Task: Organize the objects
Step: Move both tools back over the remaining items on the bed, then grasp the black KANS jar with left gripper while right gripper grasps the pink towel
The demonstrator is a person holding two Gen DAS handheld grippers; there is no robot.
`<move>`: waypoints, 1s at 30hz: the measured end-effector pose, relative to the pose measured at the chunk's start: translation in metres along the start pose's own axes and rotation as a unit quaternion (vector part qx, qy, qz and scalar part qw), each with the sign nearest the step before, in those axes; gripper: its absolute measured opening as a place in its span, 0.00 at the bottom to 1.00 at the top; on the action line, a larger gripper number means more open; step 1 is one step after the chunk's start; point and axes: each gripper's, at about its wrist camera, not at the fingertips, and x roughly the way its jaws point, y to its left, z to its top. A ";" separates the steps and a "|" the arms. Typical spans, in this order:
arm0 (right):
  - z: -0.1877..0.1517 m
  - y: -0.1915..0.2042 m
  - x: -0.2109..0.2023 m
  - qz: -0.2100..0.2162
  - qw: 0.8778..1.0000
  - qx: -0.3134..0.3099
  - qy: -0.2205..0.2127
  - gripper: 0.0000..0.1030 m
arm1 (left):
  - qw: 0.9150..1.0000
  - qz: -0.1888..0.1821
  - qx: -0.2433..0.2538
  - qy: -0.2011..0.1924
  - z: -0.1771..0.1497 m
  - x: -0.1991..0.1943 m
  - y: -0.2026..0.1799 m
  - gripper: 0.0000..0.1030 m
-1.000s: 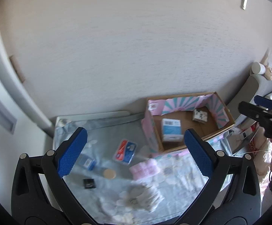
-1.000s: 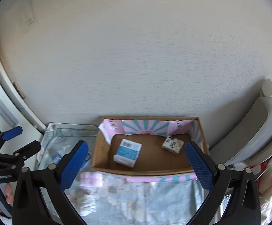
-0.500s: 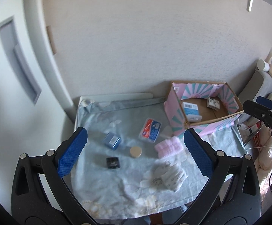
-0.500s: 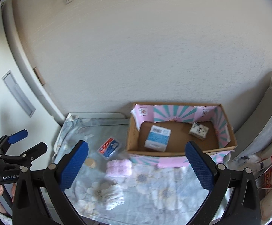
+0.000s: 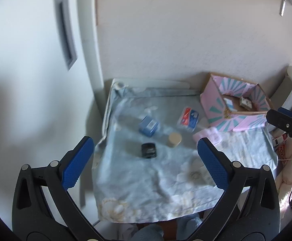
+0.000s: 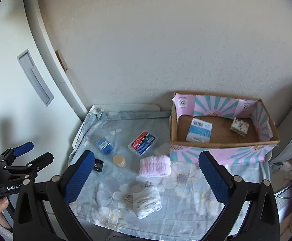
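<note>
At the far left of the right wrist view, the left gripper [image 6: 32, 153] hangs beside the table, its jaws apart and holding nothing. On the floral blue cloth [image 6: 186, 210] that covers the table, a small black box [image 6: 98, 165] lies nearest that edge, with a blue box [image 6: 104, 145] behind it and a round tan lid [image 6: 119, 160] just to its right. Next comes a red-and-blue packet [image 6: 143, 143], then a folded pink towel [image 6: 155, 165], and in front of the towel a rolled white patterned cloth [image 6: 147, 201]. At the right stands a pink-and-teal cardboard box [image 6: 222, 152], touching the towel's corner; inside it lie a light-blue carton [image 6: 199, 133] and a small patterned block [image 6: 239, 126], apart from each other. The right gripper [image 6: 146, 180] hovers above the cloth's front, fingers spread wide and empty.
</note>
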 end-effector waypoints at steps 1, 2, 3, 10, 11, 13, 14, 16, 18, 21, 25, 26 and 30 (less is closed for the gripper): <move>-0.006 0.001 0.005 0.003 1.000 0.002 0.002 1.00 | 1.000 0.000 -0.002 0.002 -0.004 0.003 0.003 1.00; -0.010 0.002 0.009 0.006 1.000 0.004 0.004 1.00 | 1.000 0.001 -0.003 0.004 -0.008 0.006 0.006 0.99; -0.013 0.002 0.013 0.009 1.000 0.007 0.005 1.00 | 1.000 0.001 -0.005 0.006 -0.012 0.008 0.009 0.99; -0.038 0.003 0.047 0.018 1.000 -0.004 0.020 1.00 | 1.000 -0.008 -0.018 0.012 -0.037 0.037 0.012 0.99; -0.041 0.002 0.053 0.015 1.000 -0.005 0.025 1.00 | 1.000 -0.011 -0.017 0.012 -0.039 0.041 0.011 0.99; -0.047 0.000 0.064 0.012 0.999 -0.003 0.031 1.00 | 1.000 -0.011 -0.012 0.012 -0.044 0.053 0.007 0.98; -0.048 -0.001 0.069 0.013 0.999 -0.003 0.033 1.00 | 1.000 -0.012 -0.009 0.014 -0.046 0.060 0.005 0.97; -0.053 -0.004 0.081 0.009 0.999 -0.003 0.038 1.00 | 1.000 -0.010 -0.009 0.018 -0.050 0.074 0.002 0.96; -0.056 -0.006 0.093 0.006 0.999 -0.006 0.039 1.00 | 1.000 -0.014 -0.013 0.022 -0.053 0.090 0.001 0.93; -0.061 -0.008 0.109 0.002 0.999 -0.010 0.042 1.00 | 0.999 -0.013 -0.026 0.028 -0.058 0.114 -0.001 0.88; -0.067 -0.011 0.132 -0.008 0.999 -0.019 0.048 1.00 | 0.999 -0.011 -0.031 0.036 -0.062 0.138 -0.002 0.80; -0.067 -0.011 0.136 -0.010 0.999 -0.021 0.048 1.00 | 0.999 -0.012 -0.032 0.036 -0.063 0.143 -0.002 0.78; -0.068 -0.014 0.153 -0.020 0.998 -0.032 0.053 1.00 | 0.998 -0.013 -0.033 0.045 -0.064 0.159 -0.003 0.69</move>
